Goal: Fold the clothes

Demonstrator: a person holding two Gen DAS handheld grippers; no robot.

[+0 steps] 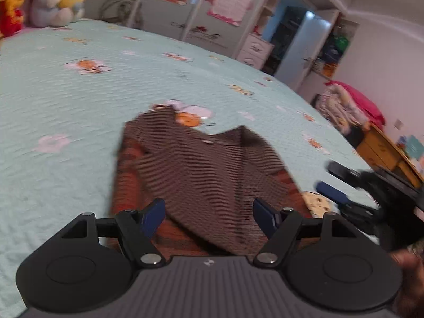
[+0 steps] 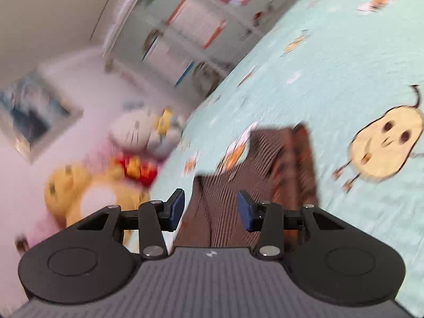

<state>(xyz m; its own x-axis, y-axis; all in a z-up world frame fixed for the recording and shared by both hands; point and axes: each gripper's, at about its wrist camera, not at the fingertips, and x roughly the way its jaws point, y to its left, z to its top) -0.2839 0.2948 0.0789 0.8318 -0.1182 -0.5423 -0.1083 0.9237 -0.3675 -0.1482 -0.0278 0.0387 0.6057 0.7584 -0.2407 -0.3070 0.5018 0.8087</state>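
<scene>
Clothes here come down to one brown striped garment (image 1: 201, 175) with reddish-orange patches, lying on the bed (image 1: 79, 100) on a pale green bedspread printed with small bees and flowers.

In the left wrist view, the left claw (image 1: 209, 216) hangs over the near part of the garment, angled down toward it. Its blue-padded fingers (image 1: 152, 216) stand wide apart, and the cloth shows between them; the pads do not press on it. To the right in the same view, the right claw (image 1: 336, 182) comes in from the bed's edge, dark and blurred, with one blue pad showing just beside the garment's right edge. A hand (image 1: 408, 265) shows blurred at the lower right corner.

The right wrist view is rolled hard, so the bed slopes up to the right. The right claw (image 2: 210, 209) points roughly level across the garment (image 2: 265, 175), its fingers (image 2: 245, 210) at a middling gap with striped cloth seen between them and no pad pressing.

Only the left view shows the wardrobe (image 1: 201, 8) with pink-edged sheets on its doors, a wooden cabinet (image 1: 384, 151) and a pink heap by the wall. Only the right view shows a large yellow chick print (image 2: 387, 148) on the bedspread. Plush toys (image 1: 50, 0) sit at the head of the bed in both. The writing on the sheets is too blurred to read.
</scene>
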